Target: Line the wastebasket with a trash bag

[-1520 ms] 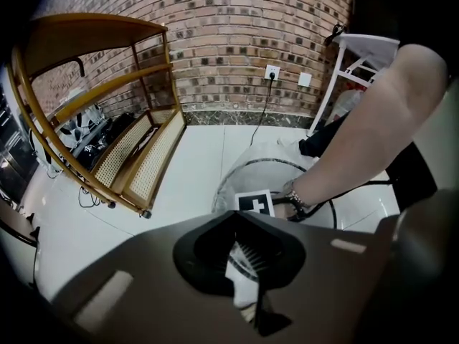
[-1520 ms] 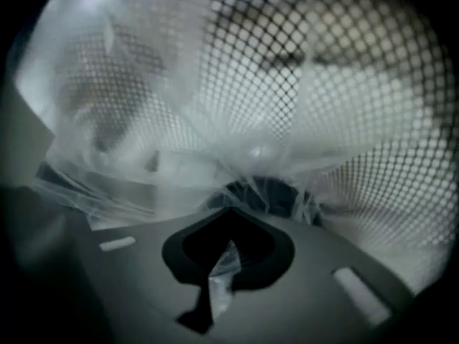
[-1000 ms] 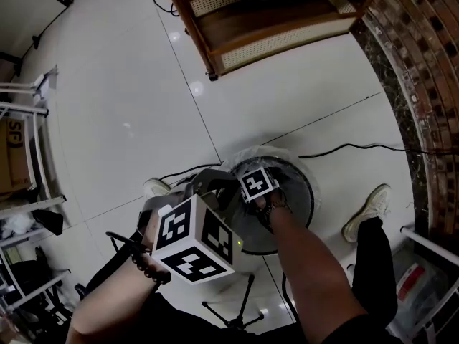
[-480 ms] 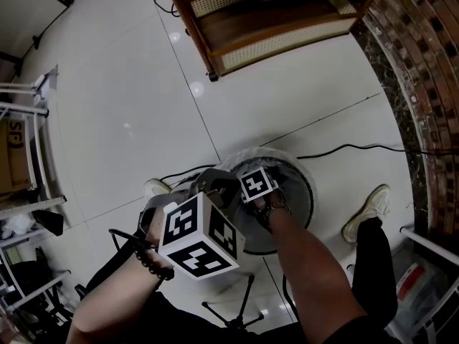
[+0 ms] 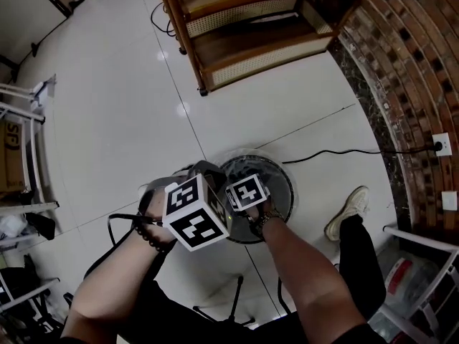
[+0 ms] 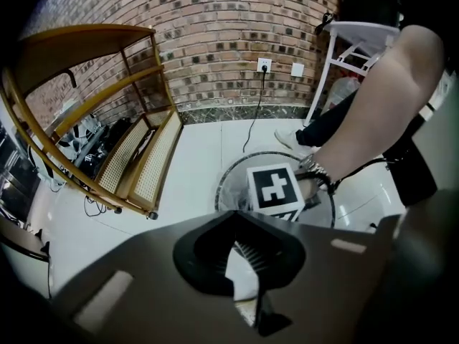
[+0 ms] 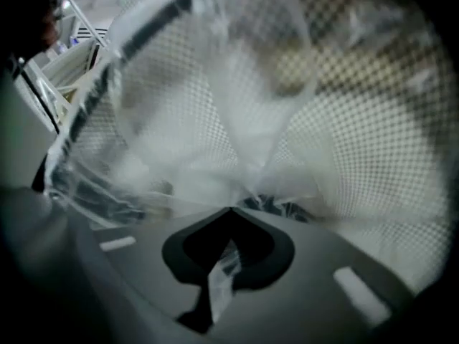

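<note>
In the right gripper view the trash bag (image 7: 237, 142) just ahead of the fingers (image 7: 188, 253) is smeared, washed pale and out of focus. Both gripper views bulge and darken toward their corners. The head view is evenly bright, with small glare spots on the glossy floor (image 5: 115, 70).

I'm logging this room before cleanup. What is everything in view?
wastebasket: one, dark mesh, on the white floor
trash bag: one, clear, inside the wastebasket
shelf: one, brown wood, by the brick wall
cable: one, black, from the socket towards the wastebasket
racks: two, white, at the room's sides
shoe: one, pale, right of the wastebasket
left gripper: grey, shut on the trash bag at the rim
right gripper: grey, shut on the trash bag
</note>
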`<state>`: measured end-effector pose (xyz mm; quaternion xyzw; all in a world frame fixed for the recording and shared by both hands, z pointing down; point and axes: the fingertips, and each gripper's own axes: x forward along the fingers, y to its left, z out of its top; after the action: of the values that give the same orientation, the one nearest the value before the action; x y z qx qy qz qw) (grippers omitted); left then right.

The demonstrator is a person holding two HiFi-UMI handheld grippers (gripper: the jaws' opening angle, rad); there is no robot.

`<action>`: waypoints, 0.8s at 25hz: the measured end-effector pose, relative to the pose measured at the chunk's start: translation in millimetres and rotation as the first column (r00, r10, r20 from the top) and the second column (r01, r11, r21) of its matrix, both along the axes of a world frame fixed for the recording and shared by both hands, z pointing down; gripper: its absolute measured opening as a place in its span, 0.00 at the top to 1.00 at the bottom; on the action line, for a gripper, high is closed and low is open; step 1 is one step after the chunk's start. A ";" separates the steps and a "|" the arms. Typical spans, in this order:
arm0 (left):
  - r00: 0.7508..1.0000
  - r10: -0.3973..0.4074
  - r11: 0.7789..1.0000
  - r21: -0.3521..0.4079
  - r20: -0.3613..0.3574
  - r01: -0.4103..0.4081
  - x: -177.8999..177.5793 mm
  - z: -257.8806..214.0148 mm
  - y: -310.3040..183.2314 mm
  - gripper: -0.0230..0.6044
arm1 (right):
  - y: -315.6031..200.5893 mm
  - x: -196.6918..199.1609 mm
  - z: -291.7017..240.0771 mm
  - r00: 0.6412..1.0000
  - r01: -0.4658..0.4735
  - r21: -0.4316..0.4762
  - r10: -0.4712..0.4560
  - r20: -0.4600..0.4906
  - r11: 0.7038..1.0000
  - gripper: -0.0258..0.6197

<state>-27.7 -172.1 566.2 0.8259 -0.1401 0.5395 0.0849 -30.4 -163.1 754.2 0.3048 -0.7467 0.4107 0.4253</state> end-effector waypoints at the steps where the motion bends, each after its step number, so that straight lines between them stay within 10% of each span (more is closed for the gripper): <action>1: 1.000 -0.003 1.000 -0.003 0.003 0.003 -2.5 1.2 0.5 0.96 | -0.9 7.1 -10.2 1.000 -0.004 0.021 0.005 -0.026 1.000 0.96; 20: 0.992 -0.053 0.998 0.035 -0.116 0.058 11.9 -27.1 34.4 0.96 | 21.1 56.6 -206.9 0.995 -0.090 0.324 0.074 0.061 0.942 0.96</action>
<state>-15.8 -137.6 539.1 0.8529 -0.1681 0.4857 0.0920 26.2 -142.0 547.3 0.3919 -0.8010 0.3057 0.3337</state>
